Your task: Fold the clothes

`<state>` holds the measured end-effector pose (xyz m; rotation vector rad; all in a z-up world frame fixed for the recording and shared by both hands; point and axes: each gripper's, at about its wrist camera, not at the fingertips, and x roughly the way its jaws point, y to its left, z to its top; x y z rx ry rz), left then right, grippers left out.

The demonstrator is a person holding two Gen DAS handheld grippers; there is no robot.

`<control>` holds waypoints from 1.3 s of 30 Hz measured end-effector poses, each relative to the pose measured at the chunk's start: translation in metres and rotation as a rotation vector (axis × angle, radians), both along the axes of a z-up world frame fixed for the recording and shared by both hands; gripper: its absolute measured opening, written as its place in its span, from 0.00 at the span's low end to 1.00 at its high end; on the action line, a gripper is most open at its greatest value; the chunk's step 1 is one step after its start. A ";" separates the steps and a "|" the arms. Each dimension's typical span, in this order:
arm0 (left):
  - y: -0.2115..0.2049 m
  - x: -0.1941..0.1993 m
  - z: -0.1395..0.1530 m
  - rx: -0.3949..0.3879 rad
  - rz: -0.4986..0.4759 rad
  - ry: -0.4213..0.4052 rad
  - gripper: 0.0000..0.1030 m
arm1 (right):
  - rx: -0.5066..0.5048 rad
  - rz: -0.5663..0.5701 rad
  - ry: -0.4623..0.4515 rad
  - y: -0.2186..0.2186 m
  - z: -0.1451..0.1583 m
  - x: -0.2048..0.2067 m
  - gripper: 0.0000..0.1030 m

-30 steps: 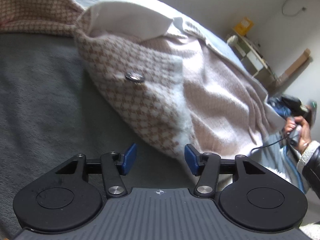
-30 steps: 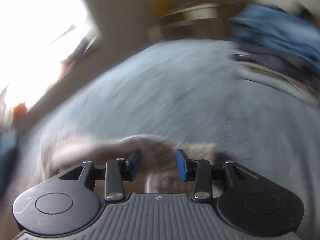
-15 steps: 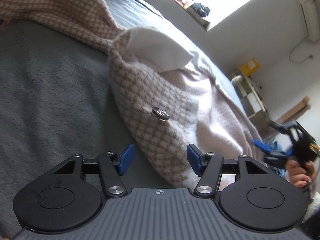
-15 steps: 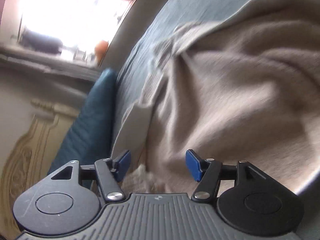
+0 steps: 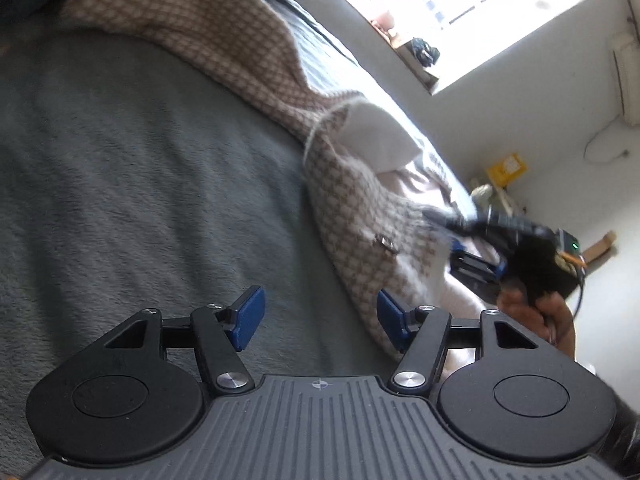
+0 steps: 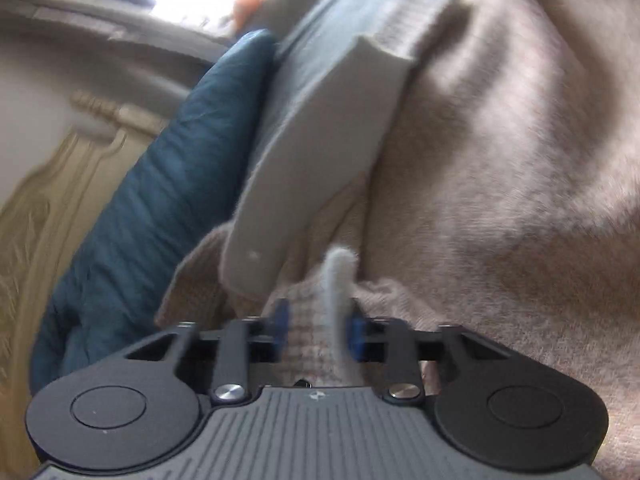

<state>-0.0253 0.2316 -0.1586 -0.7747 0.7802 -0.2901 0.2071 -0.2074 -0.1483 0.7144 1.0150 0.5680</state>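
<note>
A beige-and-brown checked jacket [image 5: 352, 216] with a white collar [image 5: 376, 136] and a metal button [image 5: 385, 242] lies on a grey blanket [image 5: 140, 160]. My left gripper [image 5: 320, 322] hovers over the blanket at the jacket's lower edge. Its jaws are opening, with only blanket between them and the hem beside the right pad. My right gripper [image 6: 318, 330] is closing on the fluffy front edge of the jacket [image 6: 500, 160], just below the collar [image 6: 320, 140], with cloth pinched between its pads. The left wrist view shows the right gripper [image 5: 448, 232], blurred, at the jacket's front.
A blue pillow [image 6: 152, 208] lies against a carved cream headboard [image 6: 48, 208] beyond the collar. A person's hand [image 5: 548, 316] holds the right gripper. A bright window [image 5: 460, 0] and a shelf with a yellow box [image 5: 506, 168] stand past the bed.
The right gripper swung across the bed to the jacket's front edge and closed on it. The left gripper slid off the jacket, which now sits further right in its view, and its jaws widened a little.
</note>
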 end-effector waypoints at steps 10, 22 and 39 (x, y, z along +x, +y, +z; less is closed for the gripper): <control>0.036 -0.012 0.015 -0.041 0.090 -0.090 0.65 | -0.221 0.751 -0.463 0.119 0.066 -0.103 0.05; 0.014 -0.011 0.019 0.117 -0.018 -0.074 0.70 | -0.476 0.919 -0.488 0.161 0.028 -0.168 0.47; -0.095 0.040 0.011 0.709 -0.287 -0.137 0.74 | -0.031 -0.254 0.165 -0.083 0.022 0.058 0.71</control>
